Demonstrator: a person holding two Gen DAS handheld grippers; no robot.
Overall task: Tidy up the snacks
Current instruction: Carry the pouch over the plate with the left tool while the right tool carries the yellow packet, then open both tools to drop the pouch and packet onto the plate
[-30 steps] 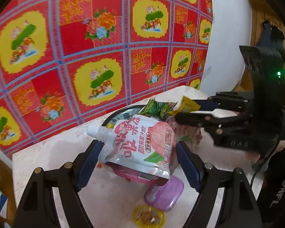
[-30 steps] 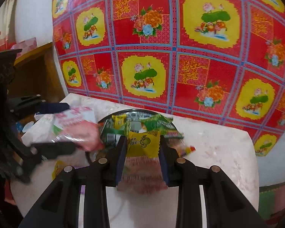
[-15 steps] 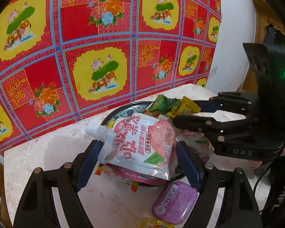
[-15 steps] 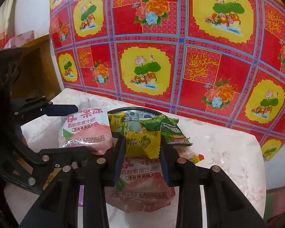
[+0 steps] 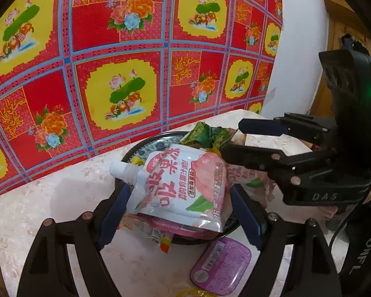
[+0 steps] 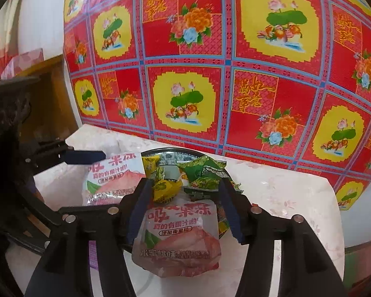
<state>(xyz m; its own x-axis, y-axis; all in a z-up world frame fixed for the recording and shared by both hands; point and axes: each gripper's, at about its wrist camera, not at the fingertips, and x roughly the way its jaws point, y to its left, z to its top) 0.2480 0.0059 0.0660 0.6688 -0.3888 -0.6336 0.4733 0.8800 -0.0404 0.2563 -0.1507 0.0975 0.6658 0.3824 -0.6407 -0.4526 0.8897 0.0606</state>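
My left gripper (image 5: 179, 189) is shut on a white and pink peach jelly pouch (image 5: 180, 173), held just above a dark plate (image 5: 146, 146). The plate is piled with green packets (image 5: 205, 133) and other snacks. In the right wrist view, my right gripper (image 6: 185, 182) hangs over the plate rim (image 6: 168, 151). Its jaws are opening and the pads press on nothing. A yellow candy packet (image 6: 163, 188) lies loose by its left finger, on top of a second peach pouch (image 6: 180, 230). Green packets (image 6: 202, 170) sit beyond it. From the left wrist view the right gripper (image 5: 235, 138) comes in from the right.
A purple flat pack (image 5: 222, 264) and a yellow sweet (image 5: 193, 293) lie on the pale marble table (image 5: 49, 198) in front of the plate. A red patterned cloth (image 5: 111, 61) hangs behind the table. Wooden furniture (image 6: 49, 94) stands at the left. The table's edge (image 6: 334, 198) runs on the right.
The right jaws have parted and let go of the yellow packet, which now rests on the pile. The left gripper has sunk a little toward the plate, still holding its pouch.
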